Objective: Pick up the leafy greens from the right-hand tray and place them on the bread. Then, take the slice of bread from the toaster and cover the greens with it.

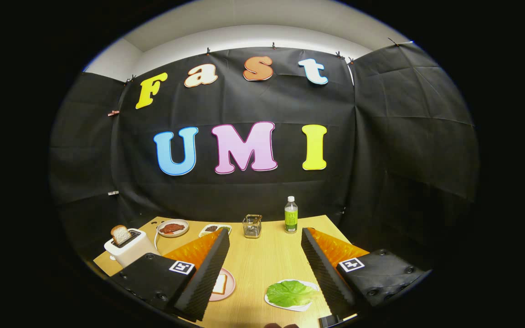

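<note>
Green leaf (290, 293) sits on its white tray (300, 307); our gripper (265, 237) hangs above the table (267, 264), fingers spread wide, holding nothing.
We see the tray just inside the right finger, a bread slice (219, 284) on a pink plate (228, 287) by the left finger, and more bread (120, 234) upright in the toaster (131, 248) far left. Bottle (290, 215) and a glass holder (252, 226) stand beyond.
</note>
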A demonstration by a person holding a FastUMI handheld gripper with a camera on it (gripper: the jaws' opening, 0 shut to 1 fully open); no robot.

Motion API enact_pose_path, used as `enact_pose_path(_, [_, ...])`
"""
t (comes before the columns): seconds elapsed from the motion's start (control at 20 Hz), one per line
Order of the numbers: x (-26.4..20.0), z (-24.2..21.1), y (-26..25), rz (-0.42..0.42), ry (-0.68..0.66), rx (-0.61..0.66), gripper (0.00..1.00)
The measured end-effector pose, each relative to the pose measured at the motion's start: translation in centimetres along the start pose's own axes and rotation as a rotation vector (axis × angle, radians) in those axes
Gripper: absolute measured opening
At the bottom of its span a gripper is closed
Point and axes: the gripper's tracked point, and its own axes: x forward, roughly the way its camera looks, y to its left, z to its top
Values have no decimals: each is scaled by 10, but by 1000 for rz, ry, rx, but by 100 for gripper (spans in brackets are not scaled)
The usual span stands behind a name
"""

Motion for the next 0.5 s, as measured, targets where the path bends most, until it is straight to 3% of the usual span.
enact_pose_path(0.5, [37, -65, -32, 46, 197, -101, 99])
